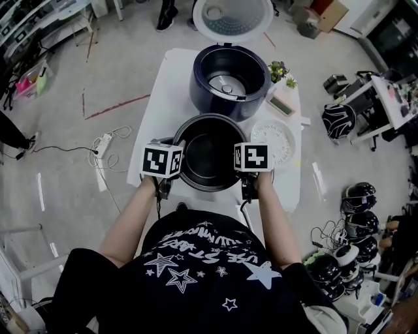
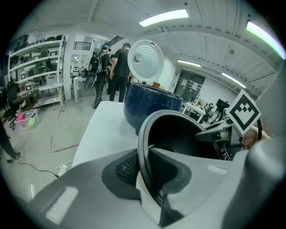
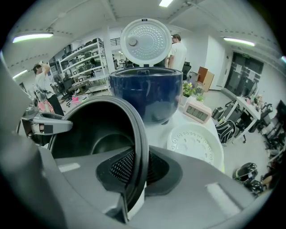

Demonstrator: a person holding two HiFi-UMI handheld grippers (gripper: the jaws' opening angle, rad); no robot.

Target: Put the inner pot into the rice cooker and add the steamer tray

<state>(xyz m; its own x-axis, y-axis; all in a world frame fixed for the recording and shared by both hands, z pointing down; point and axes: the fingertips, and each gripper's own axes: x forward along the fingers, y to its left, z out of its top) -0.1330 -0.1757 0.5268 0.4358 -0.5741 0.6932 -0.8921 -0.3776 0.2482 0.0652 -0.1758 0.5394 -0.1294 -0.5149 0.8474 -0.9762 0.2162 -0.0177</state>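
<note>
Both grips are on the inner pot [image 1: 210, 153], at opposite sides of its rim. Left gripper [image 2: 145, 165]: jaws nearly closed, clamped on the rim with one pad inside the wall and one outside. Right gripper [image 3: 134, 167]: same, pinched tight on the rim's right side.

The pot sits between the person and the rice cooker [image 1: 228, 72], over the near part of the counter [image 1: 171, 91]. Can't tell if its base is off the surface. The cooker is empty and its lid [image 1: 232, 16] is swung up at the back, so the opening is clear.

Step in hand, as I read it: carry the pot over and drop it in.
- The grip is only on a thin rim, and the pot can pivot on the line between the two grips. Keep both hands level and move them together.
- Lift above the cooker's rim before going forward.
- Centre it and lower straight down; release only once it's seated.

The steamer tray [image 1: 273, 141] lies on the counter just right of the pot; that comes next.
</note>
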